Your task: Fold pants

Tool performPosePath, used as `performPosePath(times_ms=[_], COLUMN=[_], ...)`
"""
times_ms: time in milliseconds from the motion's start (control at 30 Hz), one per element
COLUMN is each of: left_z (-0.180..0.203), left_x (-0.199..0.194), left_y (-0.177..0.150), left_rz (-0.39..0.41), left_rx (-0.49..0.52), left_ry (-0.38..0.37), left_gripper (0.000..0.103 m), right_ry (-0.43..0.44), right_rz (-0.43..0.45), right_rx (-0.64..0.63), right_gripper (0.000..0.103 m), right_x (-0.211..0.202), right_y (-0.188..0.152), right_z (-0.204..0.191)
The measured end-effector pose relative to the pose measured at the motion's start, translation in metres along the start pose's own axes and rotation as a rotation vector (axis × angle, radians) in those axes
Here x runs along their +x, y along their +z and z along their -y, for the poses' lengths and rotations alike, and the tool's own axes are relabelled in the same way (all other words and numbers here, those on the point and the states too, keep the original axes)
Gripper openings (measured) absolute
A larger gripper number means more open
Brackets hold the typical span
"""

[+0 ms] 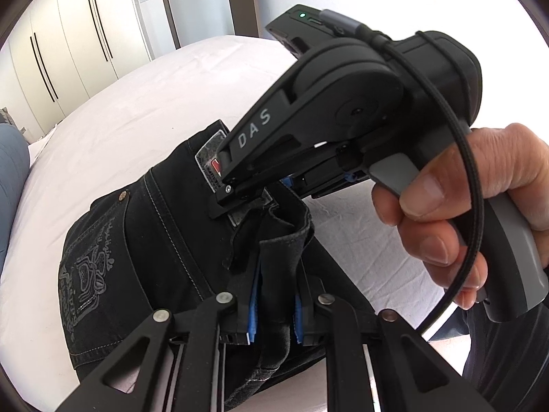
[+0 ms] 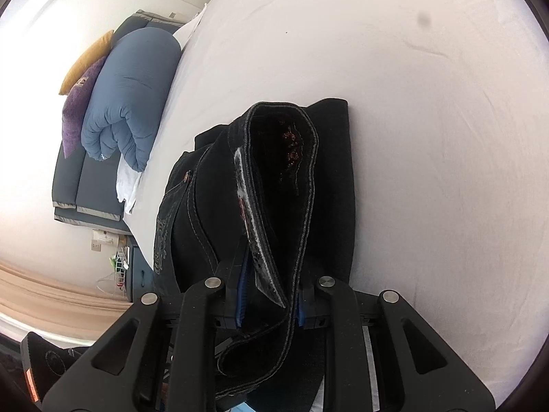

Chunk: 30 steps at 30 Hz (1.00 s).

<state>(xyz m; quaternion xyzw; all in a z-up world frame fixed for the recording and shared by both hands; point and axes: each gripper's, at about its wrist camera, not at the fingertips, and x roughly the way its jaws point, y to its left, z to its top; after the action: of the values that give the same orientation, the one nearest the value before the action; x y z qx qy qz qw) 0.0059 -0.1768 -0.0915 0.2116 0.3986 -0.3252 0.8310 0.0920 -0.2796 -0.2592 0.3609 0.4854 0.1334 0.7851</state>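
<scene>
Black jeans (image 1: 144, 240) with an embroidered back pocket lie bunched on a white bed (image 1: 120, 110). My left gripper (image 1: 274, 312) is shut on a fold of the jeans' fabric. My right gripper (image 1: 236, 195), held by a hand, shows in the left wrist view, clamped on the waistband by the leather patch. In the right wrist view my right gripper (image 2: 271, 305) is shut on the waistband (image 2: 274, 185), which loops open ahead of it. The jeans (image 2: 329, 178) hang slightly lifted above the sheet.
The white bed sheet (image 2: 429, 120) spreads to the right and ahead. A rolled blue duvet (image 2: 130, 96) and purple and yellow pillows (image 2: 82, 99) lie at the bed's far left. White wardrobes (image 1: 68, 44) and a door (image 1: 202, 3) stand behind.
</scene>
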Motion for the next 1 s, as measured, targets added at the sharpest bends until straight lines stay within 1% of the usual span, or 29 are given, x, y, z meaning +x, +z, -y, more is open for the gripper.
performPosePath(times_ms=[100, 167, 200, 233, 267, 300, 333, 367, 400, 433, 467, 500, 533, 567, 633, 700, 767, 800, 833, 867, 900, 967, 1000], left_z=[-0.003, -0.008, -0.011, -0.014, -0.020, -0.026, -0.033, -0.040, -0.050, -0.060, -0.069, -0.082, -0.095, -0.110, -0.138, -0.165, -0.190, -0.200, -0.207, -0.205, -0.206, -0.210, -0.211], left_x=[0.003, 0.005, 0.005, 0.004, 0.000, -0.006, -0.013, -0.023, -0.035, -0.046, -0.056, -0.064, -0.070, -0.073, -0.078, -0.075, -0.067, -0.062, -0.059, -0.052, -0.052, -0.044, -0.031], left_y=[-0.001, 0.000, 0.000, 0.001, 0.000, -0.001, -0.002, -0.004, -0.006, -0.009, -0.012, -0.014, -0.017, -0.020, -0.026, -0.029, -0.033, -0.034, -0.034, -0.035, -0.037, -0.035, -0.033], left_rz=[0.000, -0.001, -0.003, -0.002, 0.002, 0.007, 0.019, 0.039, 0.068, 0.090, 0.109, 0.125, 0.132, 0.132, 0.141, 0.136, 0.109, 0.095, 0.079, 0.072, 0.068, 0.045, 0.031], left_rx=[0.000, -0.011, -0.022, -0.036, -0.059, -0.082, -0.103, -0.121, -0.140, -0.155, -0.168, -0.184, -0.206, -0.232, -0.289, -0.339, -0.382, -0.393, -0.395, -0.394, -0.398, -0.400, -0.403], left_ry=[-0.007, -0.021, -0.036, -0.057, -0.092, -0.122, -0.144, -0.156, -0.160, -0.160, -0.159, -0.150, -0.136, -0.119, -0.079, -0.044, -0.017, -0.014, -0.009, -0.007, -0.012, -0.027, -0.046], left_gripper=[0.016, 0.018, 0.024, 0.034, 0.040, 0.052, 0.061, 0.067, 0.077, 0.084, 0.085, 0.085, 0.085, 0.085, 0.085, 0.084, 0.072, 0.064, 0.060, 0.056, 0.048, 0.039, 0.028], right_ry=[0.013, 0.018, 0.025, 0.038, 0.058, 0.085, 0.107, 0.114, 0.106, 0.088, 0.070, 0.054, 0.023, -0.009, -0.043, -0.013, 0.052, 0.083, 0.101, 0.104, 0.102, 0.086, 0.037], right_rz=[0.015, 0.020, 0.021, 0.018, 0.016, 0.014, 0.013, 0.016, 0.022, 0.038, 0.063, 0.087, 0.112, 0.140, 0.179, 0.194, 0.178, 0.163, 0.143, 0.120, 0.097, 0.039, 0.001], right_rx=[0.024, 0.037, 0.043, 0.048, 0.056, 0.070, 0.090, 0.104, 0.103, 0.099, 0.101, 0.112, 0.129, 0.148, 0.154, 0.118, 0.067, 0.041, 0.019, 0.003, -0.001, 0.026, 0.065], right_gripper=[0.019, 0.019, 0.019, 0.019, 0.019, 0.021, 0.023, 0.028, 0.030, 0.035, 0.039, 0.042, 0.051, 0.055, 0.055, 0.055, 0.054, 0.054, 0.052, 0.052, 0.052, 0.046, 0.044], right_x=[-0.001, -0.001, -0.001, 0.001, 0.001, 0.001, -0.001, -0.004, -0.008, -0.013, -0.020, -0.029, -0.037, -0.046, -0.061, -0.070, -0.069, -0.064, -0.056, -0.046, -0.034, -0.008, 0.006], right_y=[-0.005, -0.005, -0.005, -0.005, -0.005, -0.005, -0.006, -0.007, -0.008, -0.009, -0.010, -0.010, -0.011, -0.012, -0.011, -0.011, -0.012, -0.013, -0.015, -0.017, -0.019, -0.025, -0.031], right_z=[0.007, 0.010, 0.013, 0.015, 0.018, 0.022, 0.027, 0.029, 0.029, 0.028, 0.028, 0.030, 0.032, 0.035, 0.032, 0.014, -0.014, -0.027, -0.039, -0.048, -0.054, -0.049, -0.038])
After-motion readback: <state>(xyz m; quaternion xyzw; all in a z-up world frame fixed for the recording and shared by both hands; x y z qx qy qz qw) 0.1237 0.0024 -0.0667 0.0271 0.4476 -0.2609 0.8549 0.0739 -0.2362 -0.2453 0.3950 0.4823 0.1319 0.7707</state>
